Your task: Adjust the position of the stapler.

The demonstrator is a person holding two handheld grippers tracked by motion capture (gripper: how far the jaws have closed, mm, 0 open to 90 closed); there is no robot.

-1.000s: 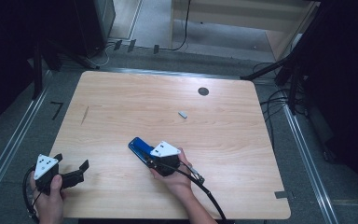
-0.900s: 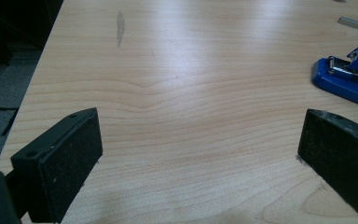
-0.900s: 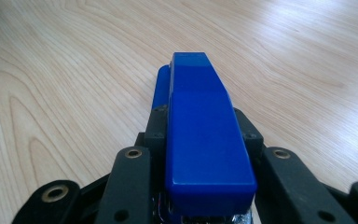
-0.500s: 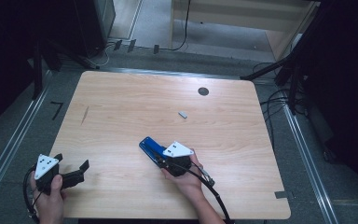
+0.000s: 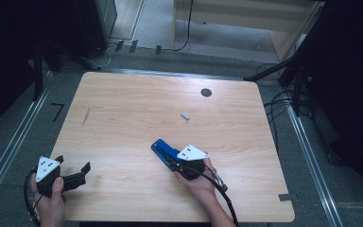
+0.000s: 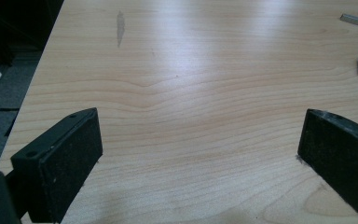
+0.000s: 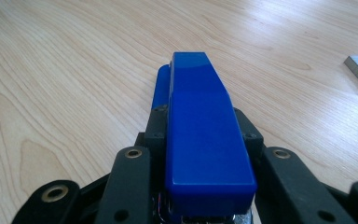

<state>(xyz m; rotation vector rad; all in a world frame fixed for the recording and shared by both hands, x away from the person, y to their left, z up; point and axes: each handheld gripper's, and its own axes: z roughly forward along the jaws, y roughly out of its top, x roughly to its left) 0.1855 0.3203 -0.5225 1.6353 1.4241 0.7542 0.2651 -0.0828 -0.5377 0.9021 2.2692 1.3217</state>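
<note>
The right gripper (image 5: 170, 158) is clamping a blue stapler (image 7: 204, 135) low over the wooden table (image 5: 132, 109), with a small strip of staples (image 5: 185, 115) lying apart ahead of it, while the left gripper (image 5: 78, 175) is resting open near the table's near-left edge.

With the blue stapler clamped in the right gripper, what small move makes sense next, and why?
Probably carry the blue stapler a little further toward the strip of staples. The right gripper is shut on the stapler's sides, its nose aimed across the table, and the strip lies apart, ahead and to the right in the right gripper view. The left gripper is open over bare wood, free to help.
</note>
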